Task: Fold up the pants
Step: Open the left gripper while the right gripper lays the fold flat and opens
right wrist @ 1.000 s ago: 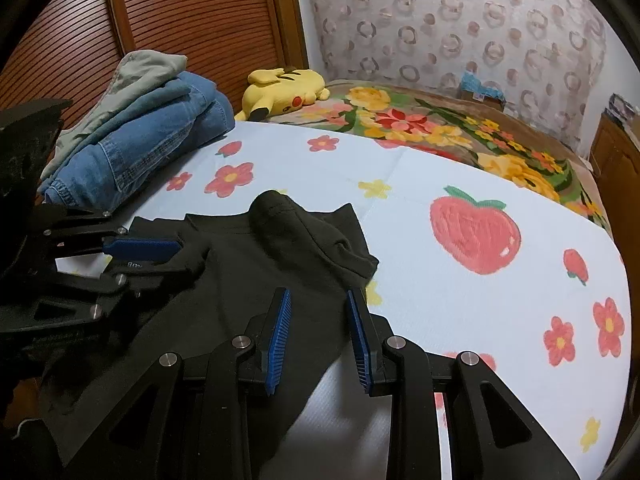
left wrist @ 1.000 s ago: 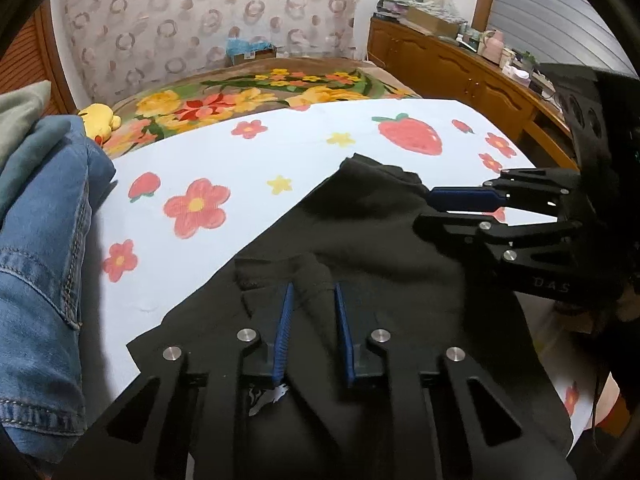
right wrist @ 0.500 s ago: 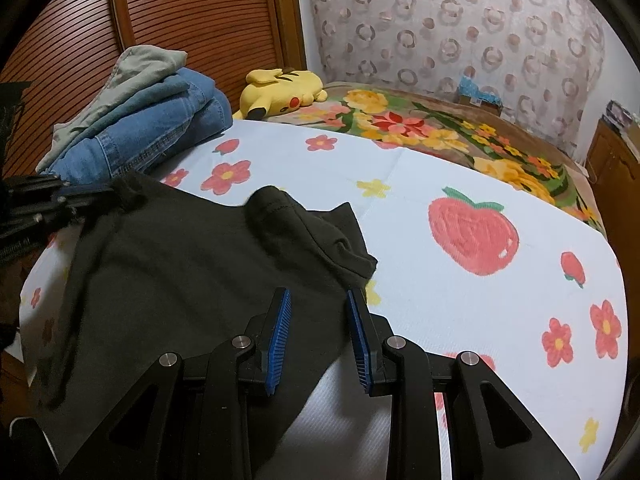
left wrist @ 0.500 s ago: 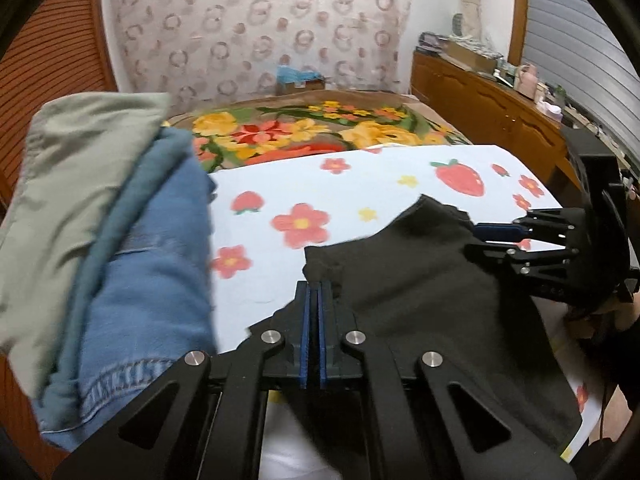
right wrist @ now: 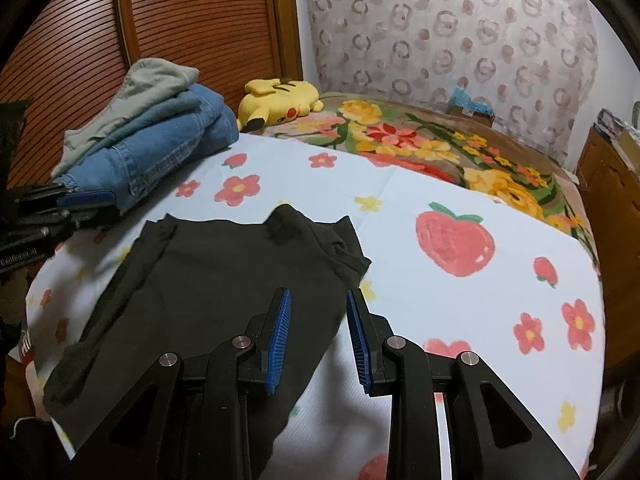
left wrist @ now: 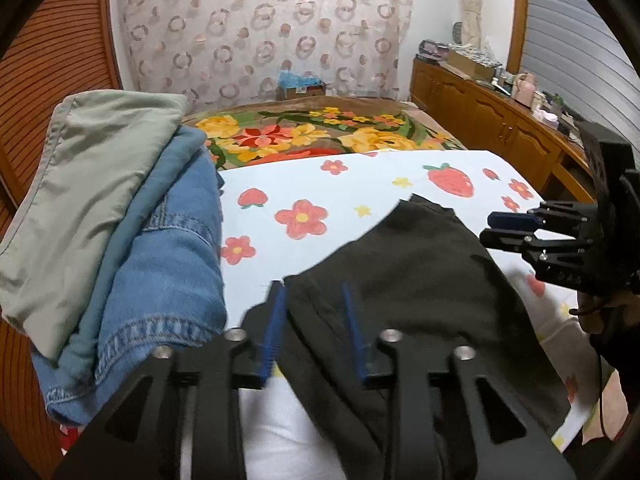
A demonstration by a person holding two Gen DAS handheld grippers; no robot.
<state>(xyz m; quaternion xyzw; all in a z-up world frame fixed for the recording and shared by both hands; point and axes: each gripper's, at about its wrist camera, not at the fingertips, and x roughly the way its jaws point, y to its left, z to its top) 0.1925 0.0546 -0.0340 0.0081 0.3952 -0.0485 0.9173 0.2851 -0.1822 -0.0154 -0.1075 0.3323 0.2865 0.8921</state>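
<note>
Black pants [right wrist: 224,280] lie flat near the front edge of the flower-print sheet [right wrist: 460,208], long axis running toward the front-left corner. The left gripper [left wrist: 314,328] straddles their near-left edge, jaws opening, fabric loose between them. The right gripper [right wrist: 318,336], part open and empty, hovers over their right edge.

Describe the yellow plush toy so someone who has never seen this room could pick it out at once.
Start at the bed, where a white sheet printed with flowers and strawberries meets a floral blanket. At the blanket's edge by the brown slatted door, just beyond the stack of folded clothes, lies the yellow plush toy. It is the only stuffed toy here, bright yellow with a red cheek and black-tipped ears.
</note>
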